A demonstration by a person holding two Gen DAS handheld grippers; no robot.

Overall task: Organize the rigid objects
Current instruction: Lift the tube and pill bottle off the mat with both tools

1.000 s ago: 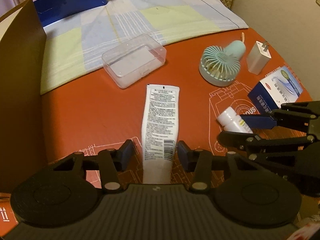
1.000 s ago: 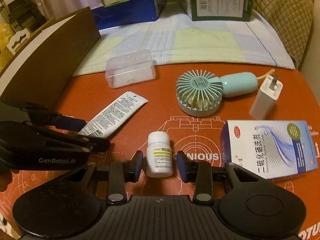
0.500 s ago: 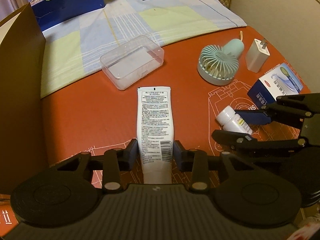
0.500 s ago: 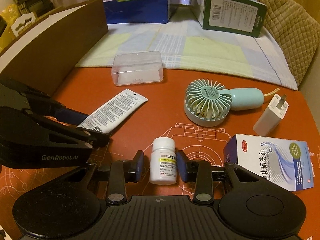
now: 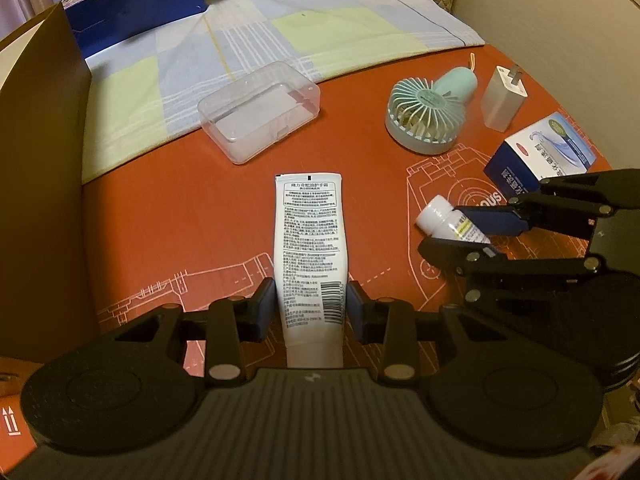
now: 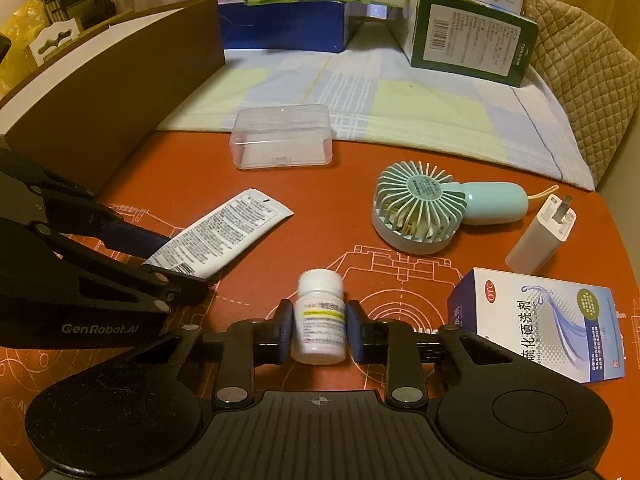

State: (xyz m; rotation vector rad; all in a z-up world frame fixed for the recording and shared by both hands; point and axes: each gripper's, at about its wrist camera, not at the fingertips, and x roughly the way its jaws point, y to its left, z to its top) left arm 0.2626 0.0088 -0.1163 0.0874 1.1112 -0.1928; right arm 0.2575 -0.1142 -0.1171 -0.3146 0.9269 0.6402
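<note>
My left gripper is shut on a white tube that points away over the orange mat. My right gripper is shut on a small white pill bottle, held upright just above the mat. The bottle and the right gripper also show at the right of the left wrist view. The tube and the left gripper show at the left of the right wrist view. A clear plastic box lies closed at the mat's far edge.
A mint hand fan, a white charger plug and a blue-white medicine carton lie on the right. A brown box wall stands at the left. A checked cloth with stacked cartons lies behind.
Both grippers have closed, the left on the tube and the right on the pill bottle. Both have lifted and drawn back a little with their objects.
</note>
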